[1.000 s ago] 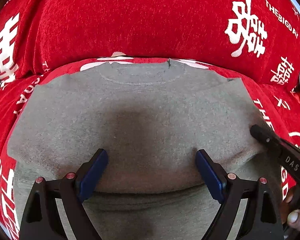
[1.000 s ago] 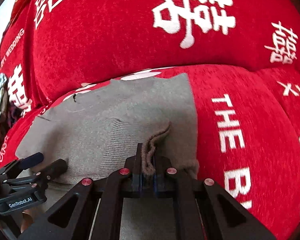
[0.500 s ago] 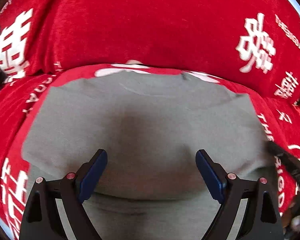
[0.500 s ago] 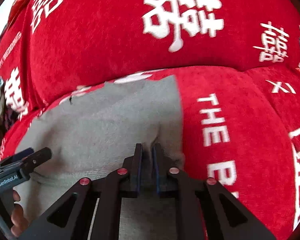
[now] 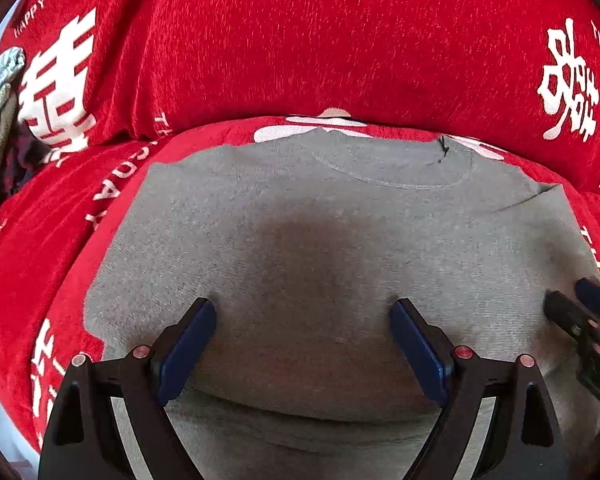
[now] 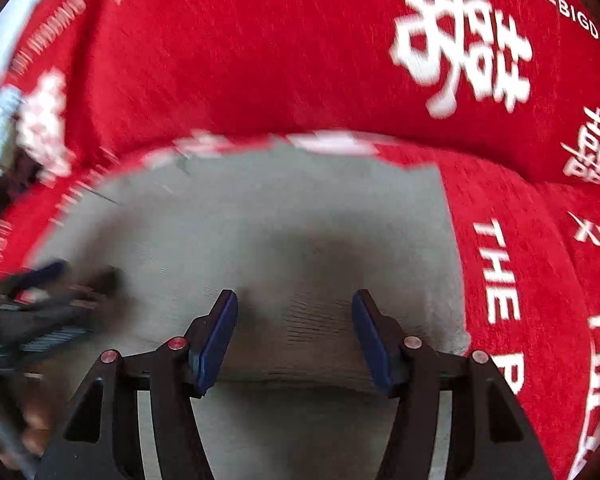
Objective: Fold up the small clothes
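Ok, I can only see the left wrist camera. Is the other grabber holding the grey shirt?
Observer: No. The right gripper is open. Its jaws have just been opening, and the grey shirt lies flat below them, not pinched.
Operator: What part is under it?
Observer: A ribbed band of the shirt, maybe a cuff or hem.
Operator: Is it near the shirt's side?
Observer: Yes. The shirt's straight right edge is just beside it, against the red cover with white letters.
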`<state>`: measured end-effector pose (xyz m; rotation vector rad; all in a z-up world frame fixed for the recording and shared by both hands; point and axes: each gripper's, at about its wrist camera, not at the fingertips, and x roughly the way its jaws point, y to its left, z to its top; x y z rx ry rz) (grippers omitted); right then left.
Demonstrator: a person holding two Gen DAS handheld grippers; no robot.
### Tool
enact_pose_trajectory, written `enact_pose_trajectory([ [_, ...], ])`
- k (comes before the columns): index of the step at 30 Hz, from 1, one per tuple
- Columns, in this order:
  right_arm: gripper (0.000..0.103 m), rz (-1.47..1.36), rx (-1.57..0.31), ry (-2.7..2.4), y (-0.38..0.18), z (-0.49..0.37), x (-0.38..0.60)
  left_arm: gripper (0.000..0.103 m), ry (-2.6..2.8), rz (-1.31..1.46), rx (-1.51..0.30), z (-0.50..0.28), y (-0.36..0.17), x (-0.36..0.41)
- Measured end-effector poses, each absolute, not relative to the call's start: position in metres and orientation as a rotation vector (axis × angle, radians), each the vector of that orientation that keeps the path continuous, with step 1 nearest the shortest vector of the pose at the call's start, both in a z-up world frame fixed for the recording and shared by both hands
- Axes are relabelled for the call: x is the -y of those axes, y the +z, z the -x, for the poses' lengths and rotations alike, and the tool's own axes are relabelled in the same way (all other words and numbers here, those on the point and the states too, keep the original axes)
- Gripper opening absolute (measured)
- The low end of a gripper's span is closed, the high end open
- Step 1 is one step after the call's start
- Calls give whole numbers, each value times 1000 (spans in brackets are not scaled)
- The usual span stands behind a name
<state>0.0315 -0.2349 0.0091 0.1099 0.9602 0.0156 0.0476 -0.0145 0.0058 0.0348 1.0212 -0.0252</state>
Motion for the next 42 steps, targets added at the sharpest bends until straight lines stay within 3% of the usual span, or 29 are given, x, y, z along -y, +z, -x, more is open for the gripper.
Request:
enact_pose_trajectory([
  [9,66,-84,-929,-7,25,-14,229,92,-25,-42,-995,-40,10,14],
  [13,78,-51,-911,-4,28,6,211,92,-44,-54,-974,-22,14,14],
  [19,79,9,-973,-15,7,24,189,92,-61,-62,-973,11,12,11],
  [39,83,49,-873,-2,-1,134,186,94,-90,-68,-925,100,2,-8],
  [42,83,56,-873,11,-2,152,188,103,-93,-60,-943,116,0,-13],
])
